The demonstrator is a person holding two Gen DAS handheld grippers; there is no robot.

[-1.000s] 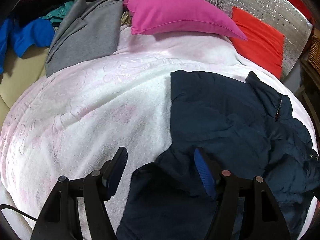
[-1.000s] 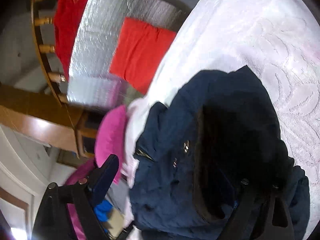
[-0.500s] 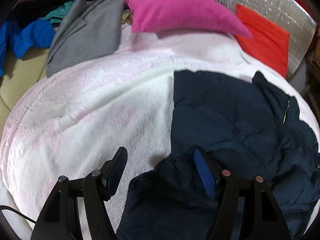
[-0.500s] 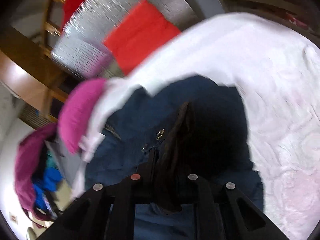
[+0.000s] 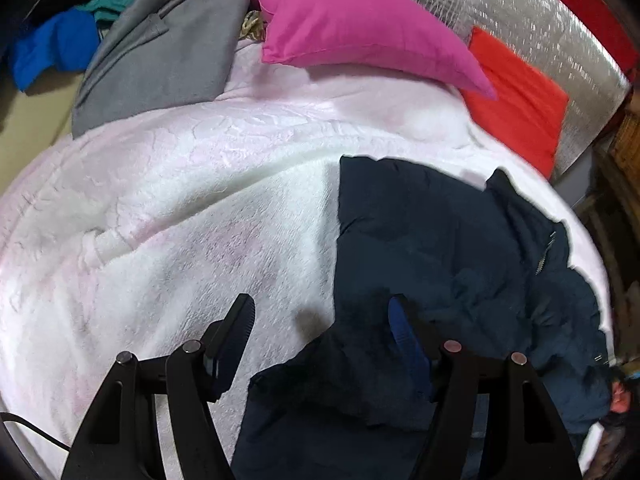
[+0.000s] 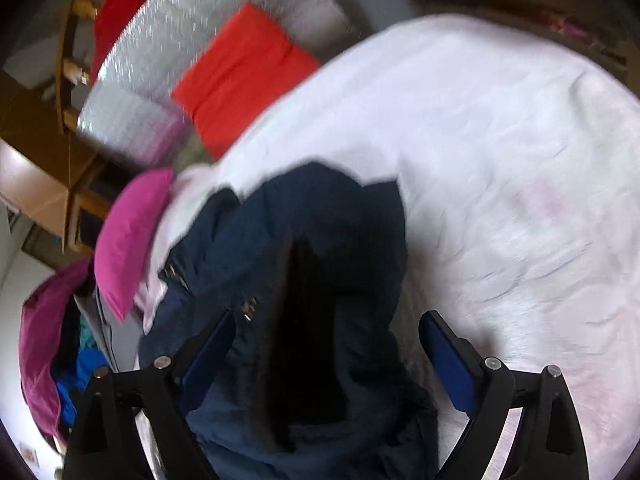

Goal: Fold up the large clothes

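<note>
While my right tool (image 6: pixel 326 354) is springing open, the navy jacket (image 6: pixel 320 220) bunches up between its two fingers, and neither blue pad looks to be pressing on it, so it's let go. Things are blurry in that view, so I can't tell finer detail than that.

My left tool (image 5: pixel 320 328) is spread apart too, gripping nothing. Its left finger (image 5: pixel 234 334) hovers over the white fleecy blanket (image 5: pixel 180 208) on the bed, and its right finger (image 5: pixel 404 336) sits over the jacket's rumpled edge.

From the left camera the jacket lies crumpled from about 3 o'clock round to 6 o'clock, with a zipper showing at 3. A pink pillow (image 5: pixel 352 28) sits at 12, a red cushion (image 5: pixel 520 104) at 2 against a silver foil panel (image 5: pixel 520 12), and a grey garment (image 5: pixel 160 56) at 11.
</note>
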